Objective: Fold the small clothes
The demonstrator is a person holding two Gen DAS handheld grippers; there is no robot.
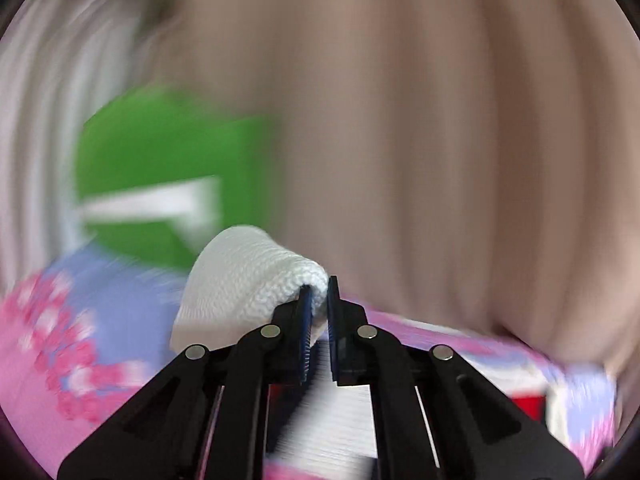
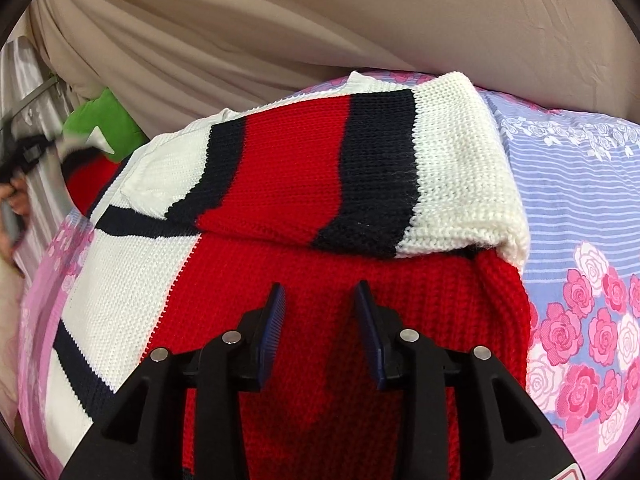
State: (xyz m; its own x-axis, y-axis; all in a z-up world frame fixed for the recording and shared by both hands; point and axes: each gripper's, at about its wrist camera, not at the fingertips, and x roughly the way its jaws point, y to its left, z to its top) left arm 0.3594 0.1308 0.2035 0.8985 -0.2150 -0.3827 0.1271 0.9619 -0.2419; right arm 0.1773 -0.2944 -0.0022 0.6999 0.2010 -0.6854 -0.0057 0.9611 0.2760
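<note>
A white knit edge of the sweater (image 1: 244, 280) is pinched between the left gripper (image 1: 318, 300) fingers, presumably for lifting into a fold. The right gripper (image 2: 320, 300) fingers are spread, unloaded, above the red panel; the sweater is laid on the floral bedsheet (image 2: 580, 208).

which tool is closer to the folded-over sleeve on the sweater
Right. The right tool hovers open over the red knit just below the folded-over sleeve. The left tool is off at the sweater's far left end, shut on a white knit edge.
</note>
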